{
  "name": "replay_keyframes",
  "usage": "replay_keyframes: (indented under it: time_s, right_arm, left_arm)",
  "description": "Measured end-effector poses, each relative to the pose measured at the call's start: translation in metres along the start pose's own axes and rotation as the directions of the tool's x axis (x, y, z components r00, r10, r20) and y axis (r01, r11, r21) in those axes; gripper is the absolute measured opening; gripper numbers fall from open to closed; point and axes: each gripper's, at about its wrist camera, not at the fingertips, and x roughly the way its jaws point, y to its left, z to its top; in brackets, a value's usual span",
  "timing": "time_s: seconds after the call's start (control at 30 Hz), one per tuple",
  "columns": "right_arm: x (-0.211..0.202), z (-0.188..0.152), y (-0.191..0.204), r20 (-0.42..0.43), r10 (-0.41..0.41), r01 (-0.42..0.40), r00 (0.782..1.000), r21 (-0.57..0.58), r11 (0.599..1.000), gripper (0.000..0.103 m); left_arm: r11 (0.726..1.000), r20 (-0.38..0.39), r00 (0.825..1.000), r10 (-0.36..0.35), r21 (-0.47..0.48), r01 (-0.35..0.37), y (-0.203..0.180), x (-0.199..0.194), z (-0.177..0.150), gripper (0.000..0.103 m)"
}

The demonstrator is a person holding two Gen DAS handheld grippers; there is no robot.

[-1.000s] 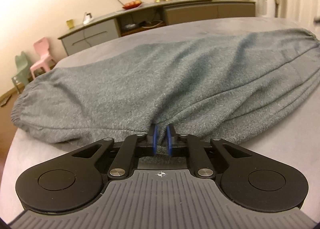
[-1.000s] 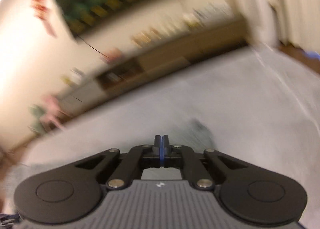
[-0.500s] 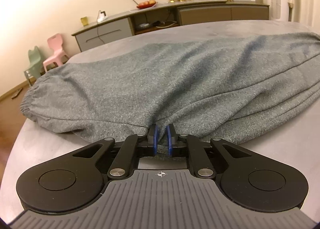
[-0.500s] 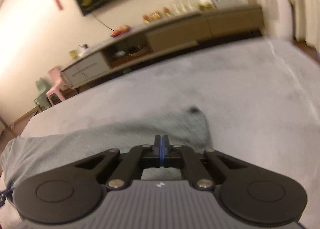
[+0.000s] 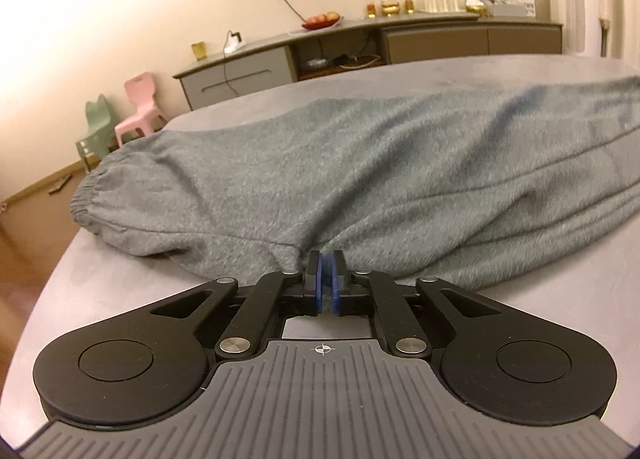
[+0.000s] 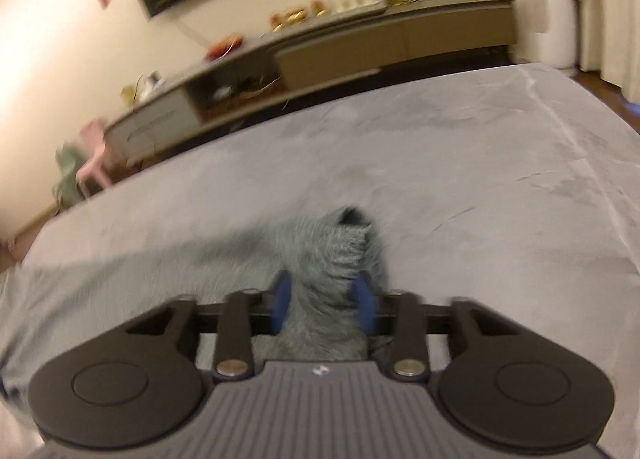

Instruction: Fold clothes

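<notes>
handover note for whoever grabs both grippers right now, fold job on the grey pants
Left gripper: shut on the near edge of the grey pants, mid-length.
Right gripper: jaws opening, the cuff end between the pads, no longer pinched.
The pants lie lengthwise across the grey bed cover, gathered end near its left edge.
Done: one end apparently brought over and being let go.
Left: release, smooth it, and likely fold once more.

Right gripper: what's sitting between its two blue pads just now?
In the right wrist view, a bunched end of the grey sweatpants lies between the pads of the right gripper, whose jaws are opening. Beyond it is bare grey tabletop.
</notes>
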Motion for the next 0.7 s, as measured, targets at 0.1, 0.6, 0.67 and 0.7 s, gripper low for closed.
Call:
replay_keyframes:
  time_s: [0.1,0.6,0.67,0.7]
  right_arm:
    - [-0.014,0.007,0.013,0.038,0.052,-0.050,0.998,-0.045,0.998,0.009]
    - [0.037,0.031,0.003,0.032,-0.171,0.173,0.985,-0.054,0.984,0.030]
    - [0.031,0.022,0.016,0.100,-0.296,0.306,0.950,-0.106,0.946,0.055]
    - [0.024,0.017,0.021,0.140,-0.328,0.346,0.934,-0.125,0.930,0.055]
  left_arm:
    - [1.000,0.013,1.000,0.001,0.016,-0.001,-0.005,0.000,0.005,0.000]
    - [0.996,-0.045,0.995,0.088,-0.003,-0.088,-0.004,-0.013,-0.012,0.000]
    - [0.997,-0.018,0.997,0.078,-0.008,-0.078,-0.007,-0.021,-0.009,0.005]
    - [0.997,0.001,0.997,0.083,0.001,-0.083,-0.009,-0.026,-0.008,0.006]
